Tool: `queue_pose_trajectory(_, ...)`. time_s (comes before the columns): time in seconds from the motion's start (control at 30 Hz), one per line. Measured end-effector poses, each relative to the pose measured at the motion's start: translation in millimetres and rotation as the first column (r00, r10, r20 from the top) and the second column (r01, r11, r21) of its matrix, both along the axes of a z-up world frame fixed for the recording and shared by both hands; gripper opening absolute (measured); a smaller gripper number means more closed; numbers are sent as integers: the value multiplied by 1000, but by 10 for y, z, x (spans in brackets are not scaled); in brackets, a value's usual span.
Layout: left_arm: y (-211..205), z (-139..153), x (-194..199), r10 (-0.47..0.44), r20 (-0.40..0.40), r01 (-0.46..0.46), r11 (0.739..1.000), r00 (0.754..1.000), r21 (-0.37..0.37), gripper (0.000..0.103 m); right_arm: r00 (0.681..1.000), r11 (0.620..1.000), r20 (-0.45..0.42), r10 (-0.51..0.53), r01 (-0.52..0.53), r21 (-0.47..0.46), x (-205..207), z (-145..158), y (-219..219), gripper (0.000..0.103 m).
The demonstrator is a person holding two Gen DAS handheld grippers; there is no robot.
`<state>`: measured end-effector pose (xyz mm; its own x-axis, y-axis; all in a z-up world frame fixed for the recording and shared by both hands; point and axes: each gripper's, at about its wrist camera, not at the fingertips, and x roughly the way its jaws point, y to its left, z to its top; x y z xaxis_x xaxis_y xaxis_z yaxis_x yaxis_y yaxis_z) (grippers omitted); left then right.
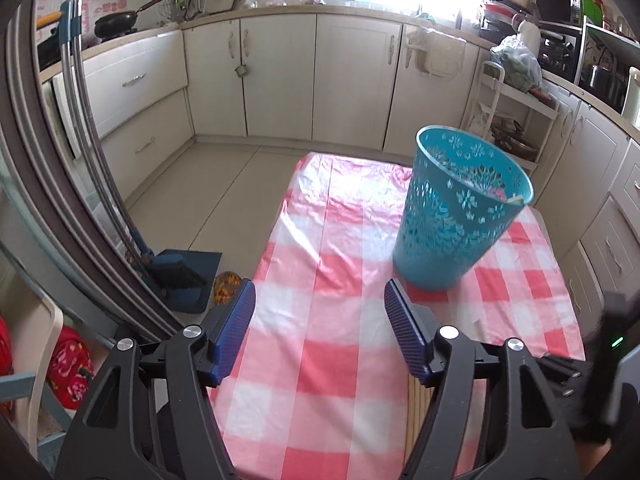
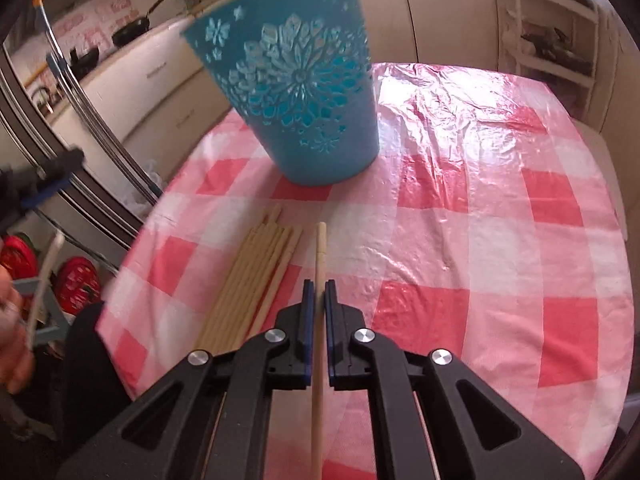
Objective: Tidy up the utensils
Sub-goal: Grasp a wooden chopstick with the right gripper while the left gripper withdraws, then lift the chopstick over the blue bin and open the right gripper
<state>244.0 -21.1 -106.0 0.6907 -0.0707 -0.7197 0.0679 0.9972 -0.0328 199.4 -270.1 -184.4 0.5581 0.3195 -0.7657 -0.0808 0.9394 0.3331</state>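
Observation:
A blue perforated plastic bin stands on the table with the pink checked cloth; it also shows in the right wrist view. My right gripper is shut on a single pale wooden chopstick that points toward the bin, above the cloth. A bundle of several chopsticks lies on the cloth just left of it. My left gripper is open and empty above the table's near left part, short of the bin. The chopstick bundle's edge shows below its right finger.
Kitchen cabinets run along the far wall and the right side. A dustpan and brush stand on the floor left of the table. A white shelf cart stands behind the bin. A chair is at the lower left.

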Motion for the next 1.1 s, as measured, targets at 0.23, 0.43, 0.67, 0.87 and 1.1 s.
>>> queue_pose_trajectory(0.23,81,-201,-63,3,-80,-5,1000,997,-24,66,978,966,201,-58,4,260,-162,796,-317,6)
queue_pose_trajectory(0.43,15,-142,-116,-17,-77,15,999,997,-33,66,885,949,454,-101,-50,310,143,1756,-315,6)
queue_pose_trajectory(0.67,-12,-70,-142,-7,-66,3,999,998,-50,66,713,958,641,-284,183,221,717,2098,-186,6)
queue_pose_trajectory(0.87,-15,-64,-161,-6,-67,2,999,998,-54,67,692,916,605,-393,353,191,976,1628,-258,6)
queue_pose_trajectory(1.1,-16,-149,-119,-2,-93,-4,998,996,-59,67,783,940,525,-333,318,122,901,1328,-279,9)
